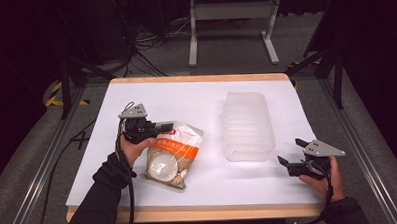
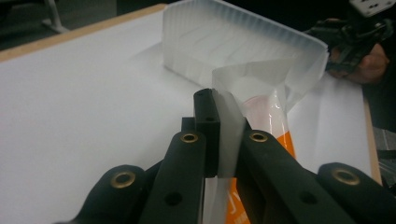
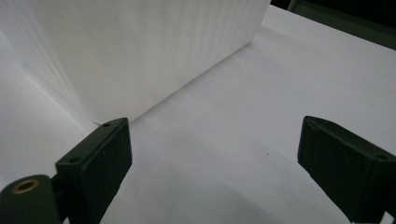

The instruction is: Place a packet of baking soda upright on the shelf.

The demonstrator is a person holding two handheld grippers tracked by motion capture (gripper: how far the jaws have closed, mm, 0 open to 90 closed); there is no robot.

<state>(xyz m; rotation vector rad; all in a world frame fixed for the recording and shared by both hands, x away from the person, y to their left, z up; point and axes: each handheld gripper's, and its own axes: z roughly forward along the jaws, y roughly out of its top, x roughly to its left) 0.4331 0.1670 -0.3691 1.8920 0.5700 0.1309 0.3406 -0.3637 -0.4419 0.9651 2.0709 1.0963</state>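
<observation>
A clear plastic food bag [image 1: 170, 155] with an orange label and a round white item inside lies at the table's left centre. My left gripper [image 1: 169, 127] is shut on the bag's sealed top edge. In the left gripper view the clear film of the bag [image 2: 271, 107] is pinched between the black jaws of the left gripper [image 2: 219, 116], and its top is raised off the table. A translucent white plastic bin [image 1: 247, 125] stands to the right of the bag. My right gripper [image 1: 290, 154] hovers open near the bin's front right corner, with nothing between its pads [image 3: 215, 158].
The white table top [image 1: 196, 97] has a wooden rim. Beyond its far edge stand a grey metal frame [image 1: 231, 21] and loose cables on the floor. The bin [image 2: 224, 42] rises just past the bag, and its ribbed wall [image 3: 140, 46] stands close before the right gripper.
</observation>
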